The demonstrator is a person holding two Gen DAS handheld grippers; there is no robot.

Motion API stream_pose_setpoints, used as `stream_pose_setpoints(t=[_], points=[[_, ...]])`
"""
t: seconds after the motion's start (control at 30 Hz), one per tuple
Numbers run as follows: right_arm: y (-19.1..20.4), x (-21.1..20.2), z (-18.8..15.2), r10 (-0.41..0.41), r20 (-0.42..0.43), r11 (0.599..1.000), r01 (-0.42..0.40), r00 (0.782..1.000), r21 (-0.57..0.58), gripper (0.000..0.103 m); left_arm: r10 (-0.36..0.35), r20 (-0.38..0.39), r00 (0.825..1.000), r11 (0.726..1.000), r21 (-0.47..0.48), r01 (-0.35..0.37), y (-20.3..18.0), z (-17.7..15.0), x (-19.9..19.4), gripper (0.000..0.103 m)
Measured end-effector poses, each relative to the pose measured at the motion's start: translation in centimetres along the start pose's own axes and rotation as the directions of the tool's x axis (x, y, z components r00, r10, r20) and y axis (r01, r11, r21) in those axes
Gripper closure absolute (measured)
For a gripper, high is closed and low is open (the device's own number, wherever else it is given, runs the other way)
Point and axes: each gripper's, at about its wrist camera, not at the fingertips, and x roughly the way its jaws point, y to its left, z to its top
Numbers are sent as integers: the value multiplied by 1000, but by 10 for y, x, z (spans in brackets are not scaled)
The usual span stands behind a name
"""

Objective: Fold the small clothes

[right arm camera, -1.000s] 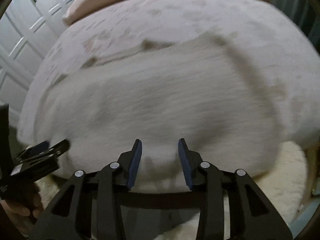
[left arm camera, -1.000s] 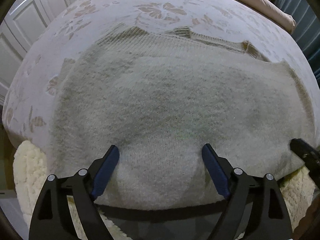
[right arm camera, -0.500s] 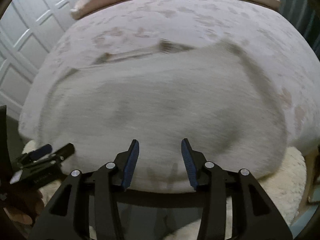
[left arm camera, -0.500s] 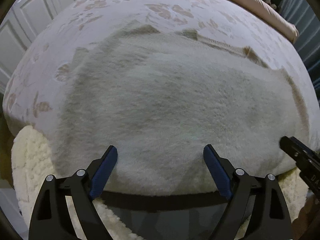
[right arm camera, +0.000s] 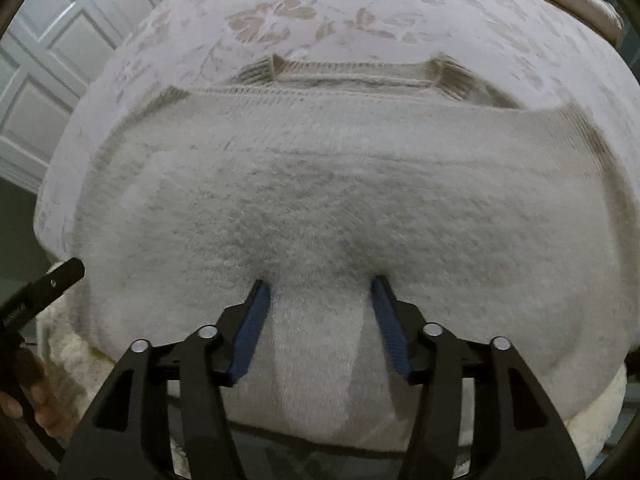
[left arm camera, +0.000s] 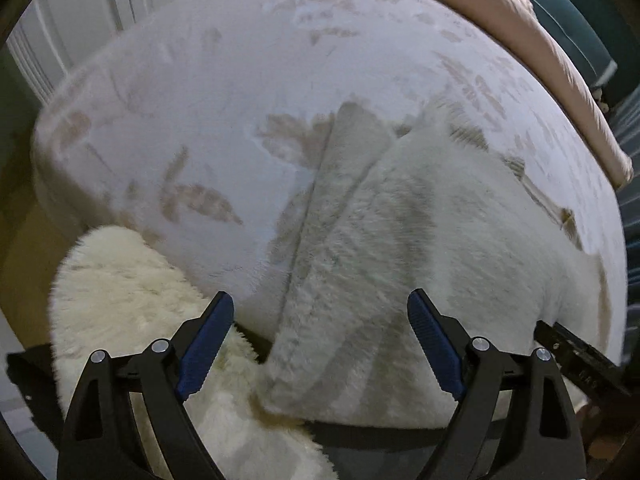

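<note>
A fuzzy off-white knit sweater [right arm camera: 340, 184] lies flat on the bed, its ribbed collar [right arm camera: 352, 76] at the far side. My right gripper [right arm camera: 320, 288] is open over the sweater's near hem, a fold of knit between its blue pads, not clamped. In the left wrist view the sweater [left arm camera: 440, 240] fills the right half, its left edge running diagonally. My left gripper [left arm camera: 320, 320] is wide open at that near left corner, holding nothing. The other gripper's black tip shows at each view's edge [left arm camera: 576, 356] [right arm camera: 40, 292].
The bed has a pale floral cover [left arm camera: 200, 120] and a pink bolster [left arm camera: 540, 40] along its far edge. A shaggy cream rug or throw [left arm camera: 120, 300] lies below the bed's near edge. White panelled doors [right arm camera: 48, 60] stand to the left.
My left gripper has swung left to the sweater's left edge, bringing the bare bed cover into view. My right gripper has opened wider and moved onto the near hem.
</note>
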Motion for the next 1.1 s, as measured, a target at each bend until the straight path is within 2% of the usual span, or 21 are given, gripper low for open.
stream_pose_setpoints(t=[0.1,0.13,0.27,0.37,0.4,0.43,0.47,0.53,0.6,0.73,0.83,0.9,1.0,1.1], points=[[10,8,4,-41,-8,998,41,999,-46,39,-34,-66,997,999,-26,32,3,5,21,15],[13,11,5,-54,-9,997,53,999,-58,37,-36,-65,997,999,-34,34,4,6,25,10],[13,18,10,-48,-12,997,47,999,-62,33,10,-30,999,1000,-4,-10,-8,4,28,10],[13,20,12,-46,-6,996,45,999,-78,31,7,-10,1000,1000,23,-7,-13,3,29,6],[13,21,12,-46,-1,995,46,999,-86,31,-2,-7,1000,1000,26,3,-14,4,29,11],[12,21,12,-44,2,995,44,999,-88,31,-22,-8,1000,999,29,22,-15,6,29,24],[10,20,12,-39,5,995,40,999,-89,31,-60,-15,998,997,37,61,-17,8,28,32],[10,19,11,-30,13,996,31,999,-88,31,-95,-28,995,994,57,96,-24,9,24,61],[9,16,9,-19,26,996,21,999,-87,31,-119,-43,992,989,87,122,-35,10,16,80],[-3,-13,-6,31,79,998,-27,996,-60,31,-195,-11,981,970,145,194,-60,10,-15,88],[-23,-39,-21,50,142,999,-47,989,-26,31,-263,25,965,942,225,251,-98,4,-50,90],[-45,-53,-34,59,167,998,-64,984,22,31,-312,27,950,910,295,290,-135,-1,-68,91],[-89,-72,-57,50,199,988,-78,979,134,31,-363,-5,932,850,408,334,-199,-11,-80,91],[-134,-89,-79,18,221,966,-74,975,246,31,-410,-84,908,765,511,393,-263,-35,-77,91]])
